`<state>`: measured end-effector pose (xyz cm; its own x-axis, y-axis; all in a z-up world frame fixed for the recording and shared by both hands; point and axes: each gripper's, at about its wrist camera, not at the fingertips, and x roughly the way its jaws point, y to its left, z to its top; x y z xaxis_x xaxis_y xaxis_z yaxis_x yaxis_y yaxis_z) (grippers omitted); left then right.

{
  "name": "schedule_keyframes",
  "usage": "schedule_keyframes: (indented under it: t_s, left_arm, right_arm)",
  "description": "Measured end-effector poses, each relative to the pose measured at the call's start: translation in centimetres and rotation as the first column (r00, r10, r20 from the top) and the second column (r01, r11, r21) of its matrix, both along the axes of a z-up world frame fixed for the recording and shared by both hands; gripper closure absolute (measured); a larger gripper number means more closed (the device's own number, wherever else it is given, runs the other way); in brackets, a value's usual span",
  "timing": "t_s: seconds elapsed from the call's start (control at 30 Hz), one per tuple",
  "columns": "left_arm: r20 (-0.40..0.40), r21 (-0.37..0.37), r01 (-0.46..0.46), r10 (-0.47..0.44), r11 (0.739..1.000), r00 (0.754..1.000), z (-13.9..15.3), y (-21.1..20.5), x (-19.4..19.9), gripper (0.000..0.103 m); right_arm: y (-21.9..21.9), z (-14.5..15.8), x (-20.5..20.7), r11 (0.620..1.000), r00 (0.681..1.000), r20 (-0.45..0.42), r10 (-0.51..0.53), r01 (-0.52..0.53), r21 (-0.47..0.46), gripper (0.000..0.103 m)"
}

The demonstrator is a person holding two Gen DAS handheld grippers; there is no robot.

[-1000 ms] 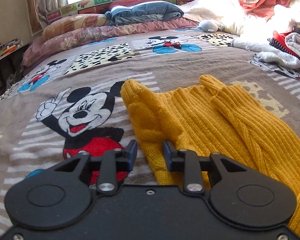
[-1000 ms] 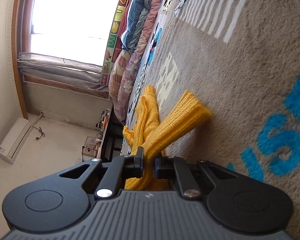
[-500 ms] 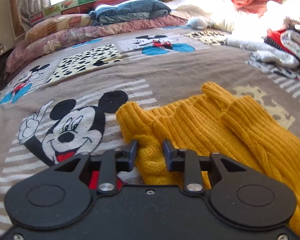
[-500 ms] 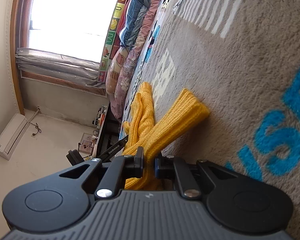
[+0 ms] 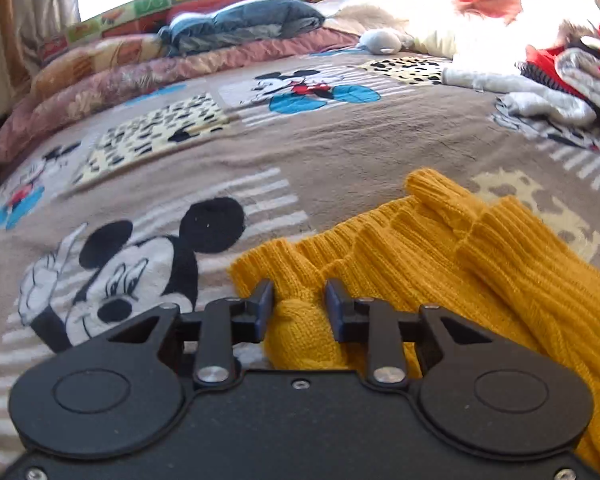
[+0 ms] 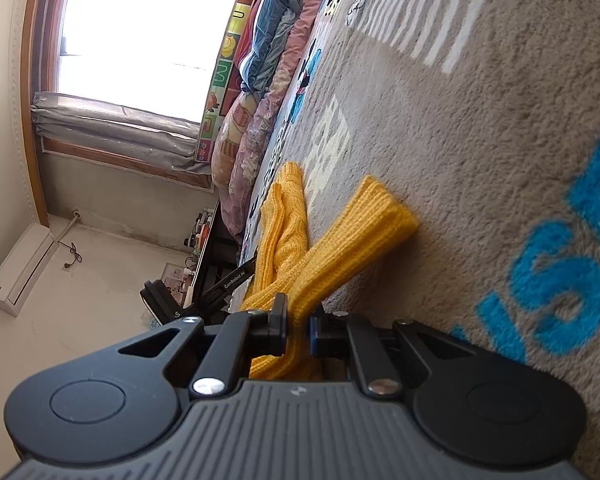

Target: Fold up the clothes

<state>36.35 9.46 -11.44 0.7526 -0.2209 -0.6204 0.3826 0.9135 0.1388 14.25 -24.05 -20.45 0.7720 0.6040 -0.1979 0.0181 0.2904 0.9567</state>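
A mustard-yellow knitted sweater [image 5: 420, 256] lies on a brown cartoon-mouse bedspread [image 5: 340, 152], its sleeves folded across the body. My left gripper [image 5: 299, 306] sits low over the sweater's left edge. Its jaws stand a little apart, with a hump of the knit between the pads. In the right wrist view the picture is rolled sideways. There my right gripper [image 6: 299, 322] is shut on a fold of the yellow sweater [image 6: 352, 236], from which a ribbed cuff sticks out over the bedspread [image 6: 480, 160]. A black device [image 6: 220, 284] shows at the sweater's far side.
Folded quilts and pillows [image 5: 240, 28] line the far edge of the bed under a window [image 6: 140, 32]. A heap of white, red and grey clothes [image 5: 572, 64] lies at the back right. The floor drops away beyond the bed's left side.
The left gripper has slid across the mouse print onto the sweater's left edge, so knit now lies between its jaws. The gap between them looks the same. The right gripper keeps its hold.
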Motion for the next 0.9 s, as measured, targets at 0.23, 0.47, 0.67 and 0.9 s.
schedule_keyframes:
  t_s: [0.23, 0.47, 0.67, 0.9]
  left_arm:
    - [0.036, -0.159, -0.075, 0.082, 0.984, 0.996, 2.4, 2.1, 0.1, 0.076]
    - [0.038, -0.1, -0.056, 0.06, 0.993, 0.997, 1.2, 0.2, 0.4, 0.075]
    - [-0.01, -0.084, 0.001, -0.002, 0.996, 1.0, -0.6, -0.1, 1.0, 0.074]
    - [0.103, -0.129, -0.102, 0.116, 0.986, 0.988, 5.1, 1.7, -4.7, 0.074]
  right_arm:
    - [0.0, 0.0, 0.2, 1.0, 1.0, 0.004, -0.001, 0.001, -0.002, 0.091]
    - [0.2, 0.1, 0.2, 1.0, 1.0, 0.022, -0.001, 0.002, -0.03, 0.091]
    - [0.2, 0.0, 0.4, 0.999, 0.999, 0.037, 0.001, 0.0, -0.034, 0.091]
    - [0.2, 0.0, 0.6, 0.999, 0.999, 0.051, -0.004, 0.006, -0.04, 0.091]
